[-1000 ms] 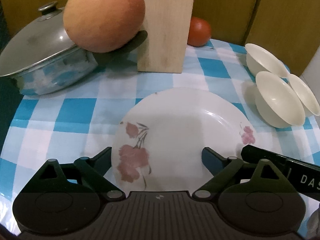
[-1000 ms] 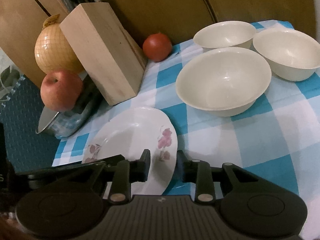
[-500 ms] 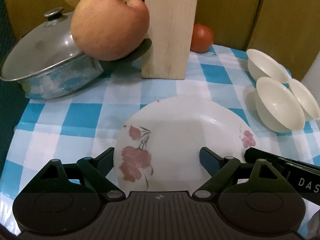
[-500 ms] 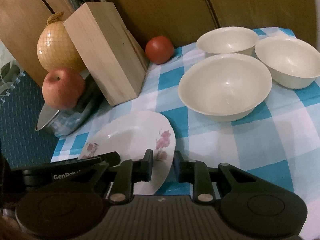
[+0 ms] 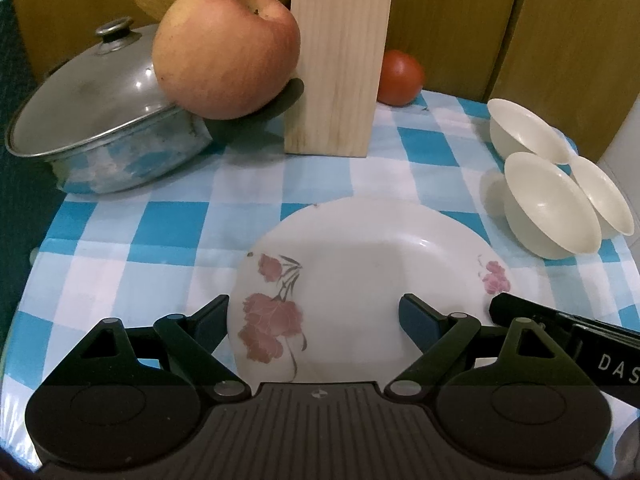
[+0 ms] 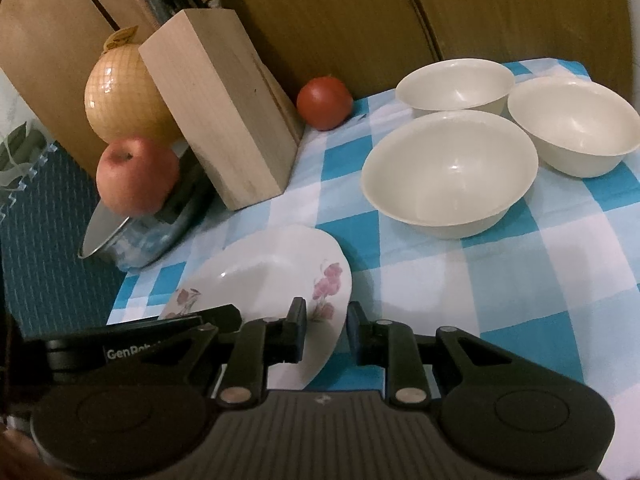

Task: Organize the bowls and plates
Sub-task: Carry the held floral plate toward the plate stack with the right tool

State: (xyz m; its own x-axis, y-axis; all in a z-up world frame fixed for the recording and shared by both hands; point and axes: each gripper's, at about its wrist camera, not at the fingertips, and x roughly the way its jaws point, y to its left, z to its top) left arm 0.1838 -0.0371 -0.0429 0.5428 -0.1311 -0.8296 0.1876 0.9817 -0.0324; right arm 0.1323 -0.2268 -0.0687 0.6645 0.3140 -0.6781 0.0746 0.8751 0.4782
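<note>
A white plate with pink flowers (image 5: pixel 360 276) lies on the blue-checked tablecloth; it also shows in the right wrist view (image 6: pixel 264 276). My left gripper (image 5: pixel 314 316) is open, its fingers spread wide over the plate's near side. My right gripper (image 6: pixel 326 320) is shut on the plate's right rim, which sits between its fingers and is tilted up. Three cream bowls (image 6: pixel 448 172) stand close together at the right; in the left wrist view they (image 5: pixel 548 204) are at the far right.
A lidded steel pot (image 5: pixel 100 136) with an apple (image 5: pixel 226 50) on its handle is at the left. A wooden knife block (image 5: pixel 336 56), a tomato (image 5: pixel 400 76) and a netted melon (image 6: pixel 120 100) stand at the back by wooden panels. The table edge drops off at the left.
Both grippers have pulled back slightly from the table's rear. The right gripper keeps its hold on the plate's rim, and the plate's right side has lifted a little.
</note>
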